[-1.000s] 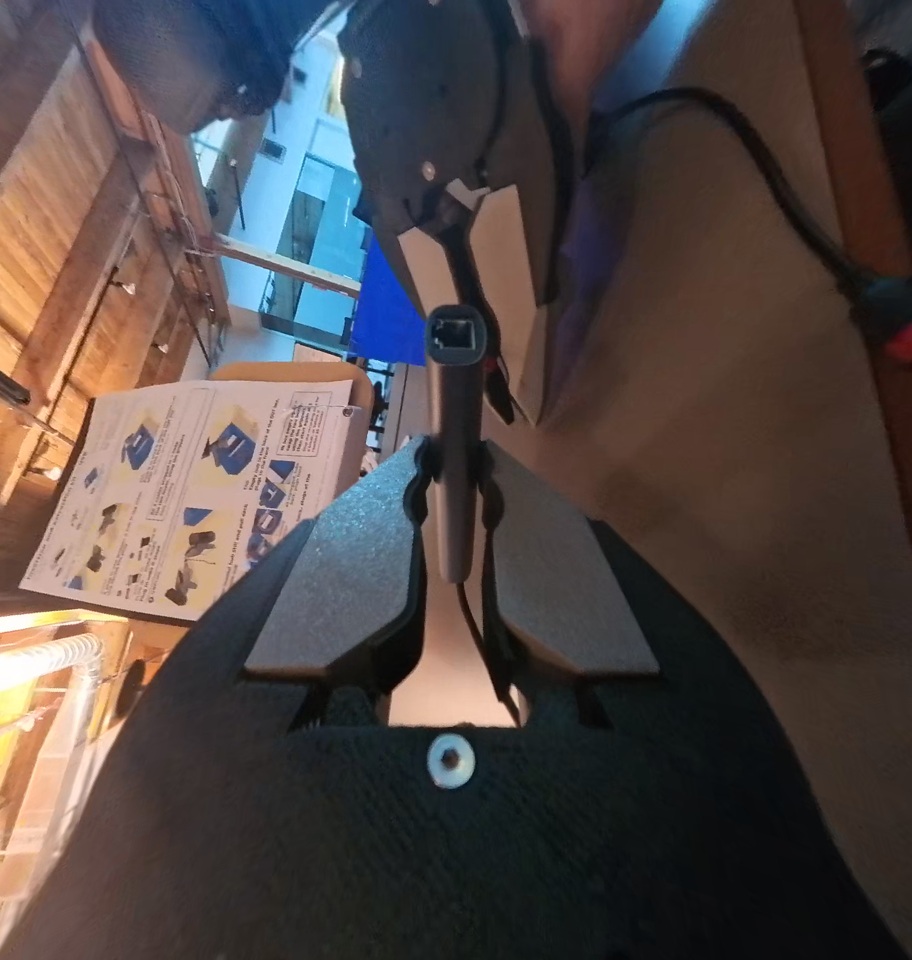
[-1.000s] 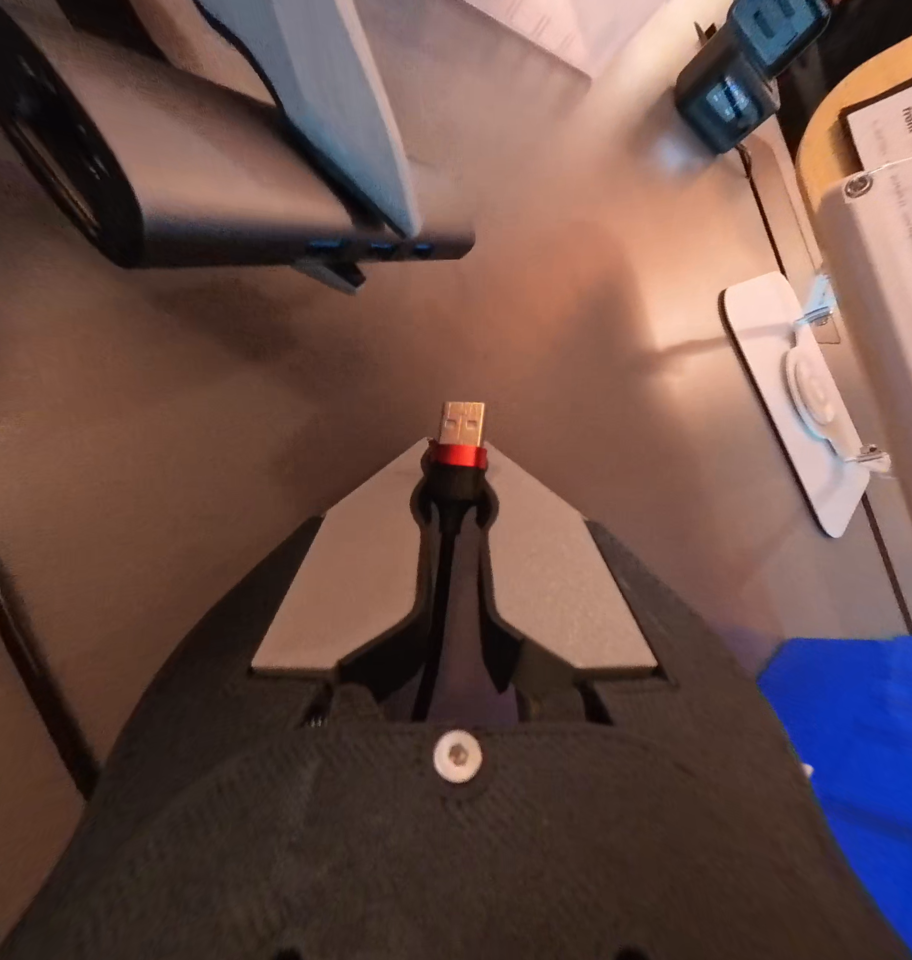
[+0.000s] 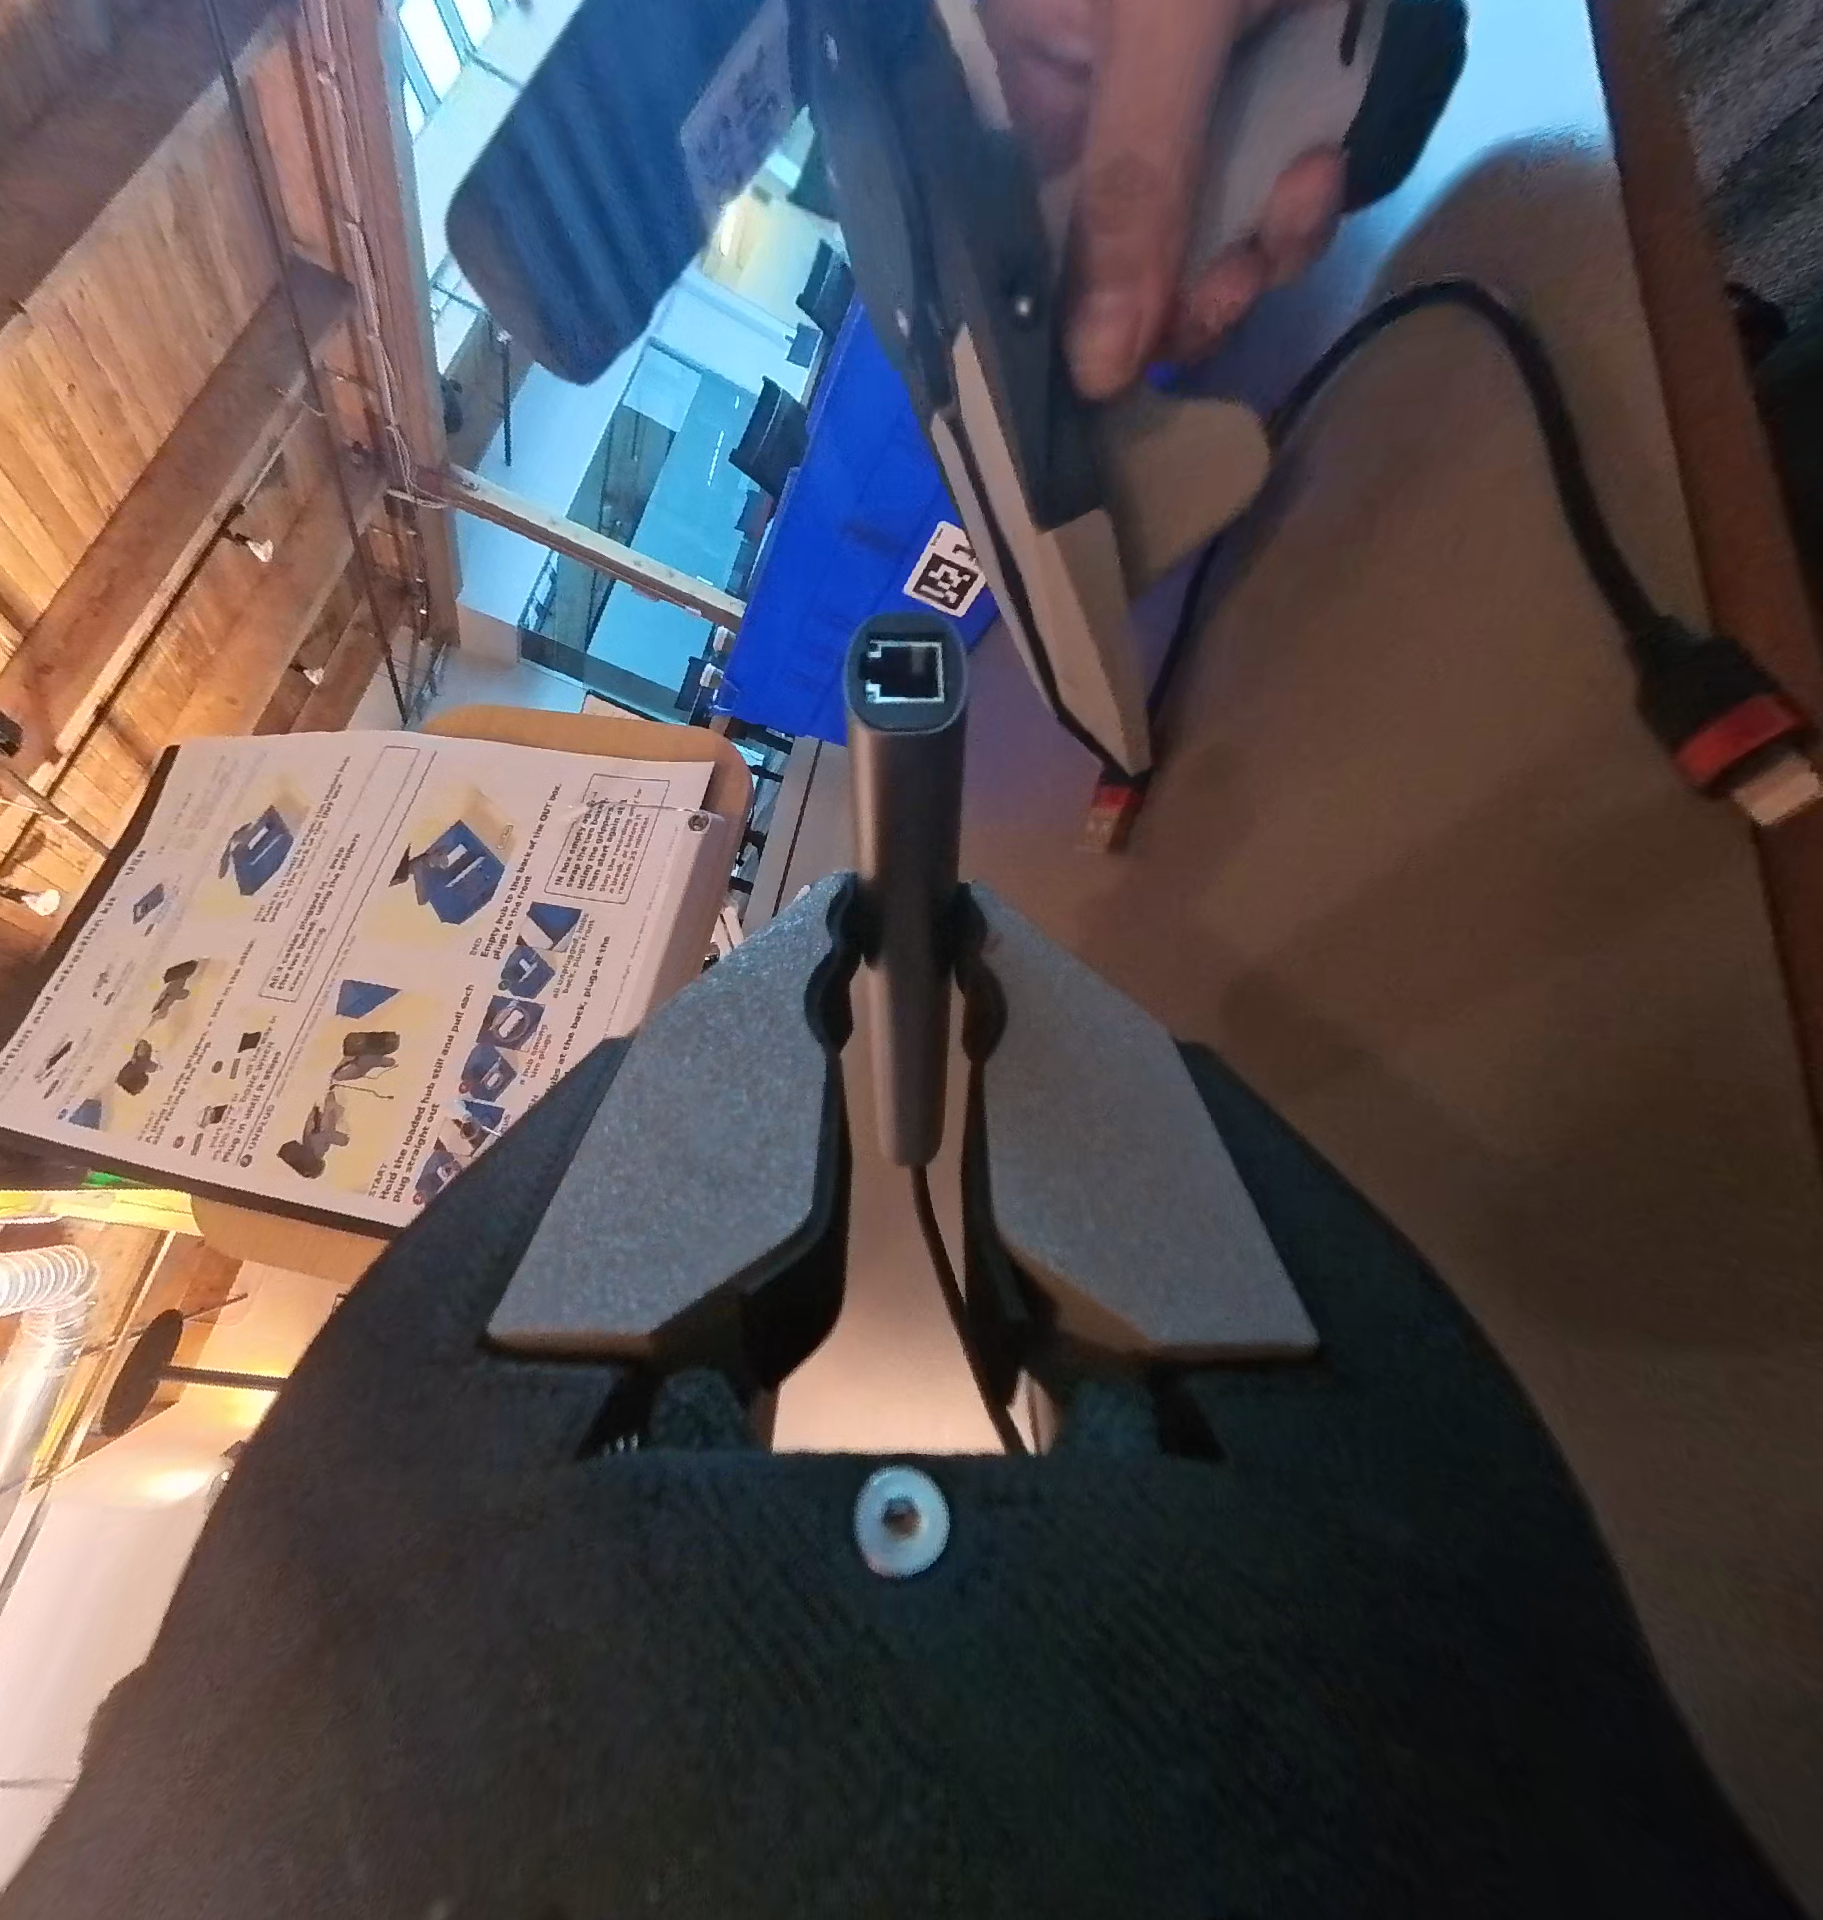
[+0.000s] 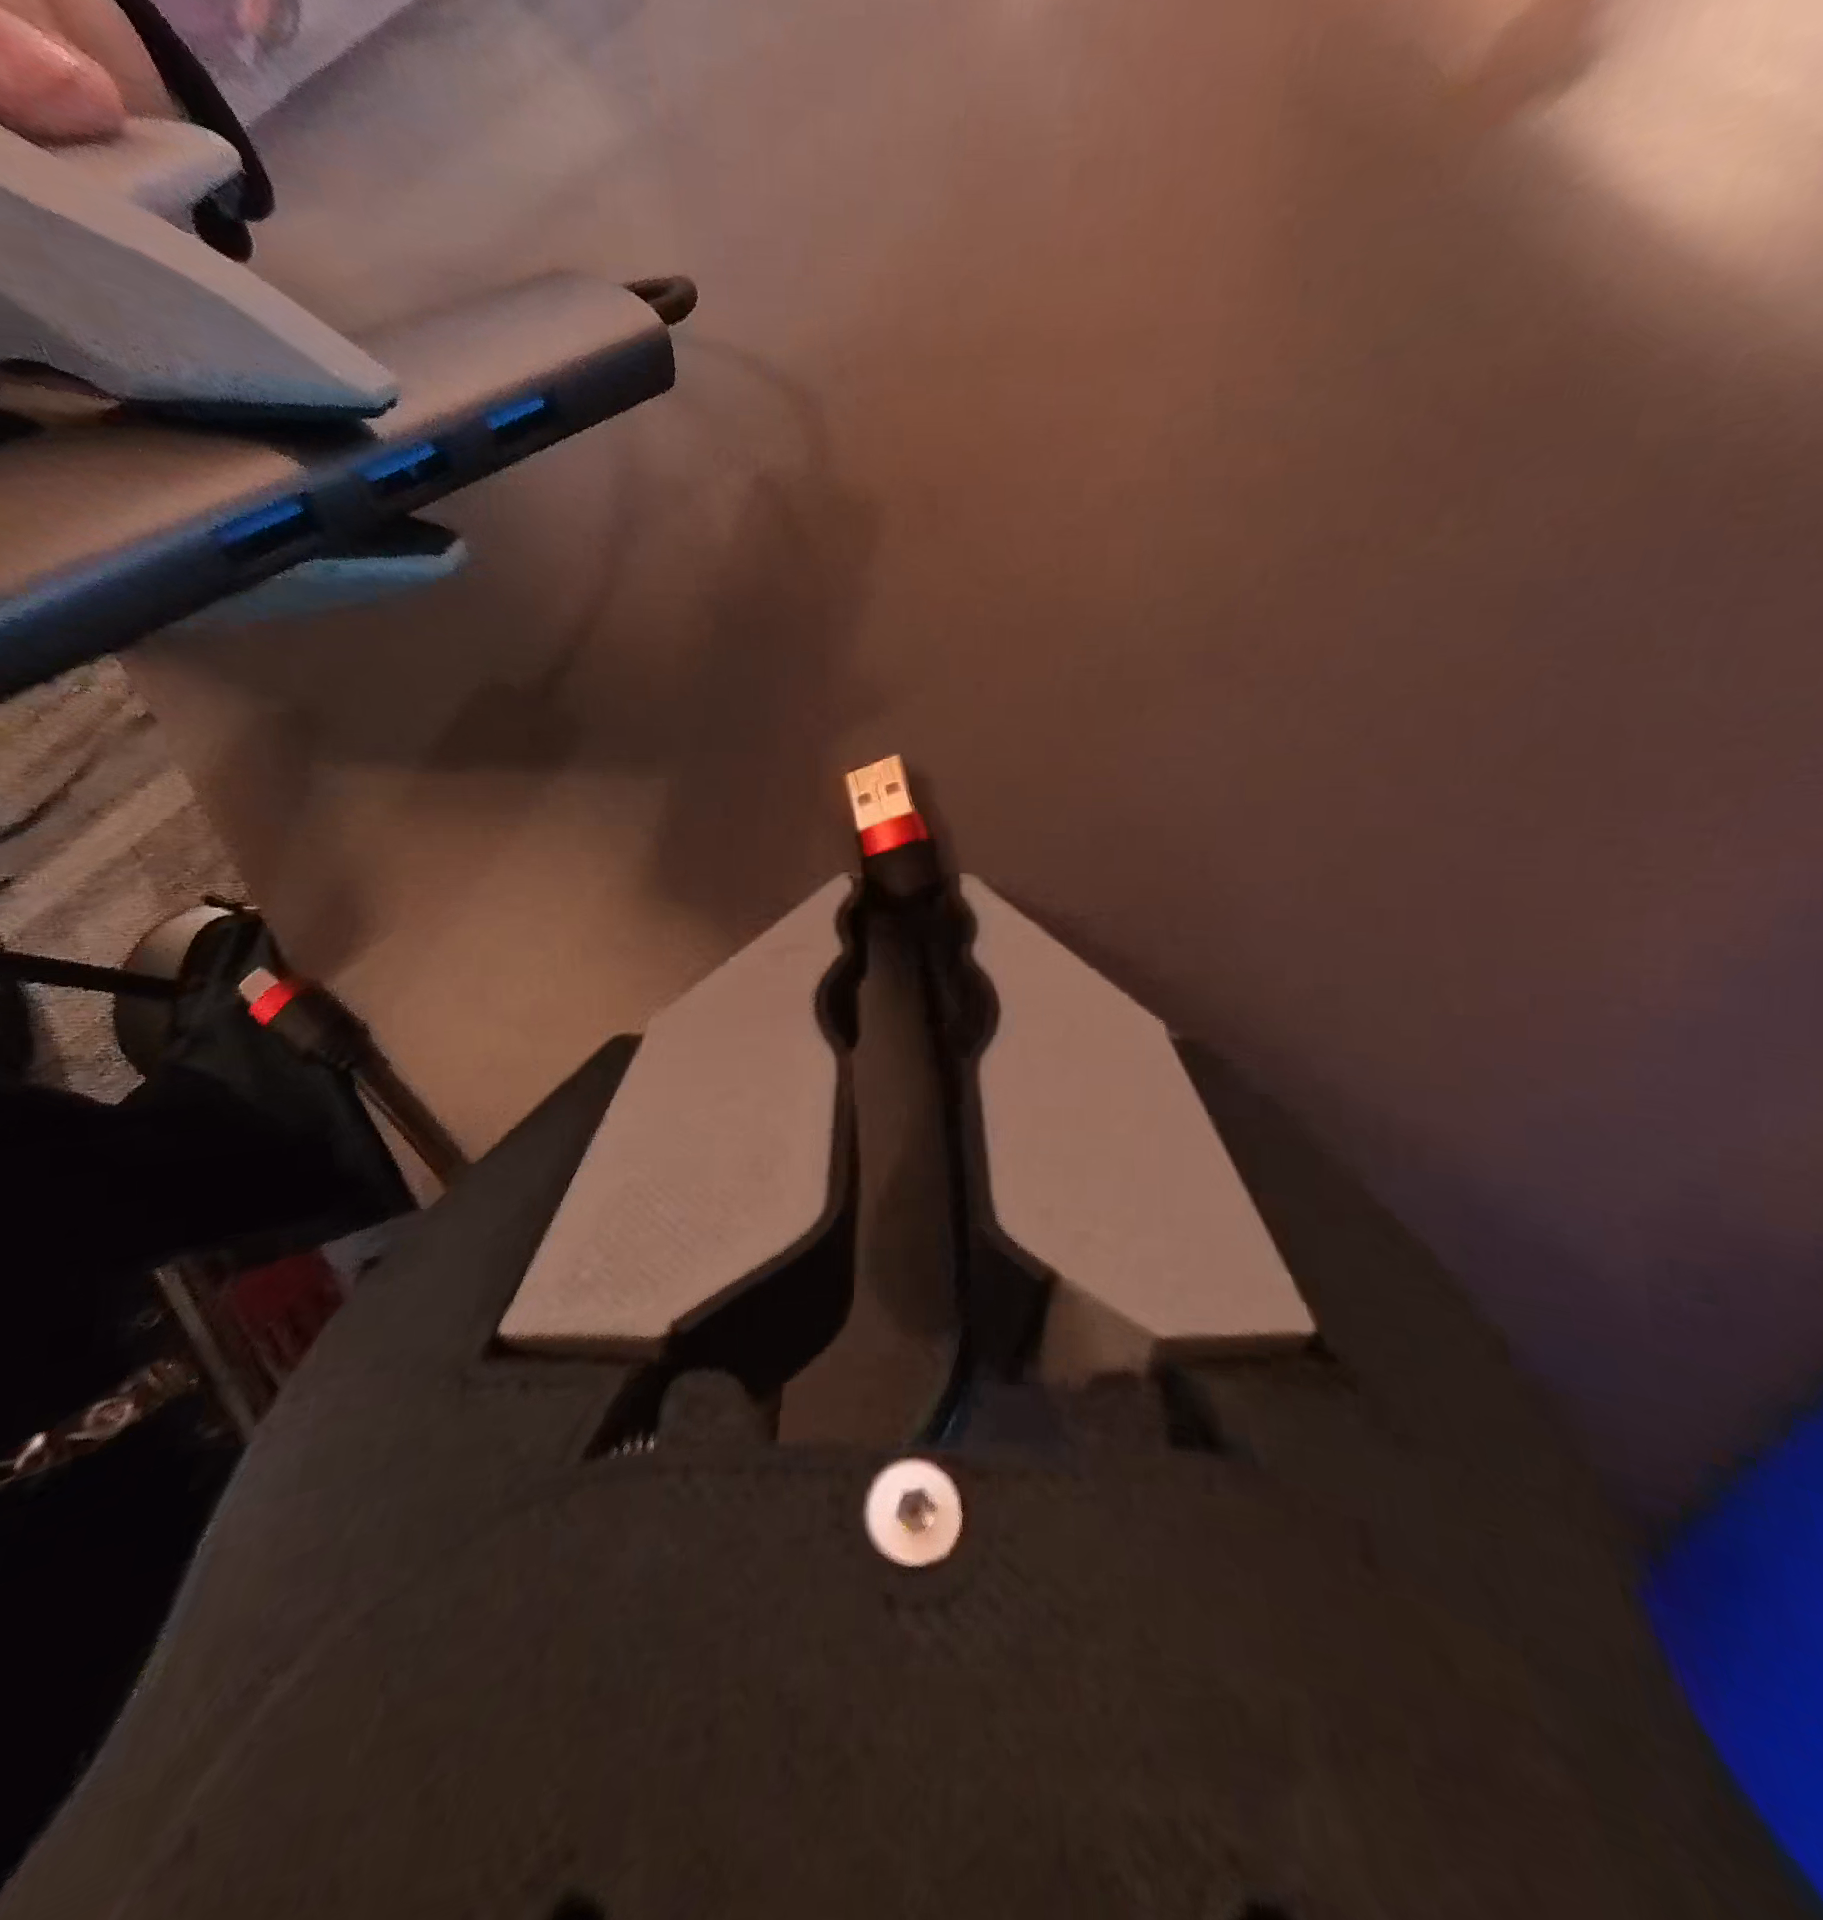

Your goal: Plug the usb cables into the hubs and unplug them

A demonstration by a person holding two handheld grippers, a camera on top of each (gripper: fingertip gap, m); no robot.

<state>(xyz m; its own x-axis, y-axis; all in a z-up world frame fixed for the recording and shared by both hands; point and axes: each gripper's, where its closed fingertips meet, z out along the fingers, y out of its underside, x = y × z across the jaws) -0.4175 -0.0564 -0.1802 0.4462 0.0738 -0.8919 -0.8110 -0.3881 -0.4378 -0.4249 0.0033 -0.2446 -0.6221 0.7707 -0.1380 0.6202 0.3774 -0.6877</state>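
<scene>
Left gripper (image 3: 905, 920): I had it clamped on the slim dark-grey metal hub (image 3: 905, 831), which stood straight out between the fingertips, its square end socket facing away from me.
Right gripper (image 4: 905, 883): pinched shut on the black USB cable plug with the red collar (image 4: 886, 816); the bare metal tongue stuck out just past the tips.
Hub and plug: apart — from the right gripper, the hub (image 4: 294, 488) sat up and to the left, three blue ports showing empty.
Handling: I judged the hub light, stiff and smooth, likely to twist in the grip if pushed off-axis; the plug rigid, its cable limp, best held on the moulded body behind the collar.
Spare cable: a second red-collared plug (image 3: 1743, 748) lay well right of the left gripper.
Containers: a blue bin (image 3: 845, 520) beyond — contents hidden.
</scene>
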